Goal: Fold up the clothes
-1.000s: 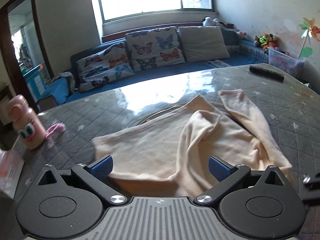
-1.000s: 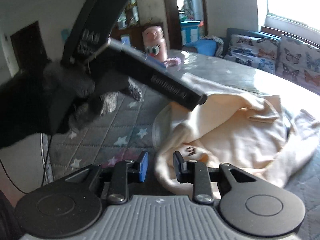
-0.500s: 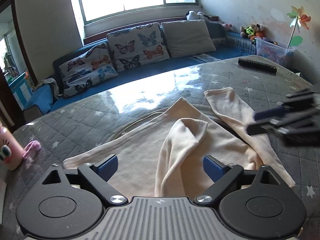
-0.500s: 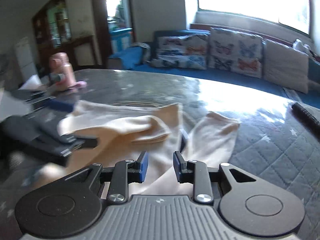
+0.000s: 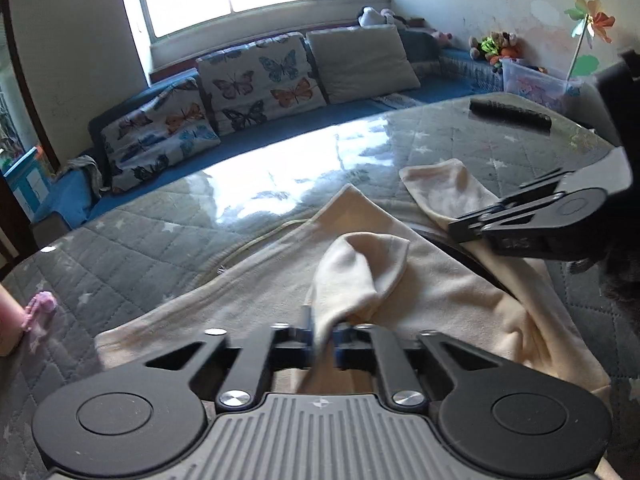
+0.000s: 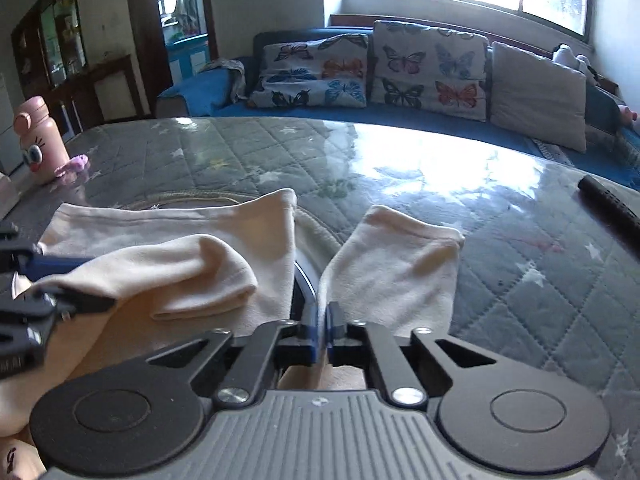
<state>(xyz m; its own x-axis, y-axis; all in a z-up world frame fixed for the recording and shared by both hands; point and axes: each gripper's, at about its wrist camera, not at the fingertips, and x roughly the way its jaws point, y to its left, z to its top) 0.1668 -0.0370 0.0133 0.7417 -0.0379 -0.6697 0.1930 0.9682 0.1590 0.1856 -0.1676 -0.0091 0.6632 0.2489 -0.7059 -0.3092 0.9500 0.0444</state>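
A cream sweatshirt (image 5: 248, 292) lies spread on the grey quilted table top (image 5: 132, 248). One sleeve (image 5: 360, 268) is folded back over the body, and my left gripper (image 5: 324, 336) is shut on its near end. The other sleeve (image 6: 400, 252) stretches away across the table, with my right gripper (image 6: 322, 320) shut on its near edge. In the left wrist view the right gripper (image 5: 454, 226) reaches in from the right, low over that sleeve (image 5: 444, 184). In the right wrist view the left gripper (image 6: 80, 284) shows at the left, its fingers pinching the folded sleeve (image 6: 192, 268).
A black remote control (image 5: 510, 114) lies at the table's far right. A pink bottle (image 6: 38, 140) and a small pink thing (image 6: 76, 164) stand at the left edge. Behind the table runs a blue sofa with butterfly cushions (image 5: 260, 76).
My left gripper's wide jaws have closed on the folded sleeve. My right gripper swung from the garment's left side to the far sleeve and shut on it.
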